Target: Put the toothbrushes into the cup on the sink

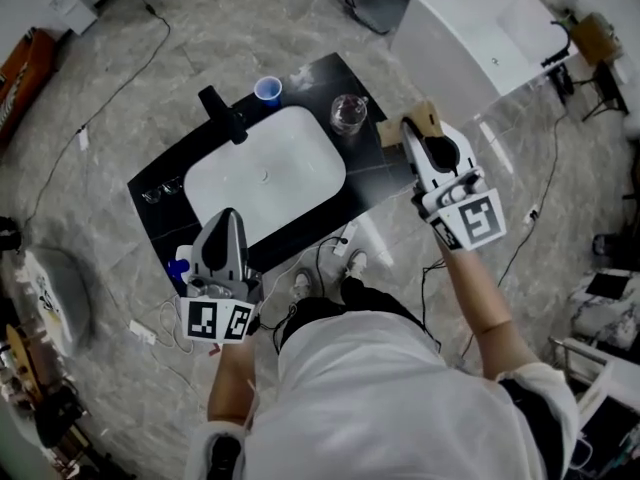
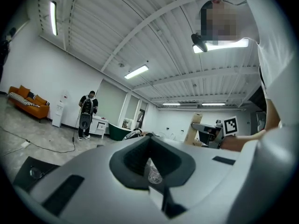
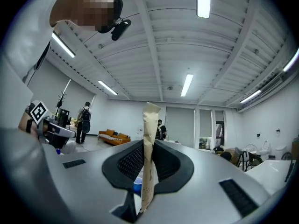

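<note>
A tan paper packet (image 3: 149, 139) (taken to be a wrapped toothbrush) is pinched flat between the jaws of the right gripper (image 1: 428, 143). Its long axis stands up out of the jaws, well past their tips. The jaws of the left gripper (image 1: 227, 218) are seen pressed almost together with nothing between them. Only a thin slit shows, through which the glass cup (image 1: 348, 114) is glimpsed far ahead.

The coming move is judged to turn on where a cup lies from the loaded jaws. The glass cup is found to the left of the right jaws and slightly ahead, near them. The blue cup (image 1: 268, 90) lies further off on the same side and is sighted in the right gripper view just left of the packet. Which of the two cups is meant cannot be told. Either way the right gripper is much the nearer. The basin of the sink (image 1: 290, 163) lies ahead of the left jaws, which are held well apart from both cups.

Open room is seen above both cups. The packet would have to be tipped end-down over a rim, and the faucet (image 1: 222, 113), near the blue cup, would have to be kept clear of.
</note>
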`<state>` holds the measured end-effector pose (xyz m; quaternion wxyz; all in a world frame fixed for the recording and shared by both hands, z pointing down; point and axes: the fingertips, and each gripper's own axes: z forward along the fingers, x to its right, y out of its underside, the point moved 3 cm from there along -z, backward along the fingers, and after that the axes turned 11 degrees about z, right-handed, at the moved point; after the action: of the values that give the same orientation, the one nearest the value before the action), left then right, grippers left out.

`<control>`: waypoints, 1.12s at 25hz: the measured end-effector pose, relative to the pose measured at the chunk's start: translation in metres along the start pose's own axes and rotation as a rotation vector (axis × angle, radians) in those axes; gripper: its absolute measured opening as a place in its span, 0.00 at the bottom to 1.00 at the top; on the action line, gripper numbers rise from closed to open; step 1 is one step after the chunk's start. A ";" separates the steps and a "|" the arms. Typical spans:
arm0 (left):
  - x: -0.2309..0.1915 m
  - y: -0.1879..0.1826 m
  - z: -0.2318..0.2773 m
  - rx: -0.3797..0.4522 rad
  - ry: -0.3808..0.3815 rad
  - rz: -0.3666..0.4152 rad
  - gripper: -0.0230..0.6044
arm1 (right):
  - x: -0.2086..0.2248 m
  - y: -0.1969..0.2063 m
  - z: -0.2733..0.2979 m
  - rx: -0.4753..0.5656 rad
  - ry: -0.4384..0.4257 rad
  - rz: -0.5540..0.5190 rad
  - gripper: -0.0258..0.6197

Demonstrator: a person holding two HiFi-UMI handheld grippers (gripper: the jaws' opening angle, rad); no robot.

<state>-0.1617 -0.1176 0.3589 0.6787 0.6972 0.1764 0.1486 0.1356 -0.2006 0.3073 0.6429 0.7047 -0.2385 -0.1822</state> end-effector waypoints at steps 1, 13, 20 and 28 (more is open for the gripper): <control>0.000 0.000 -0.001 -0.003 -0.004 0.000 0.04 | 0.004 0.003 0.007 -0.002 -0.002 0.000 0.14; 0.006 0.011 -0.011 -0.038 -0.067 -0.012 0.04 | 0.044 0.056 0.066 -0.044 -0.001 0.041 0.14; 0.010 0.016 -0.012 -0.067 -0.095 -0.008 0.04 | 0.058 0.094 0.086 -0.075 0.010 0.078 0.14; 0.016 0.018 -0.011 -0.105 -0.121 0.007 0.04 | 0.074 0.127 0.098 -0.095 0.027 0.129 0.14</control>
<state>-0.1510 -0.1010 0.3766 0.7233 0.6689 0.1246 0.1179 0.1287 -0.3307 0.4262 0.6891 0.6590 -0.2660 -0.1420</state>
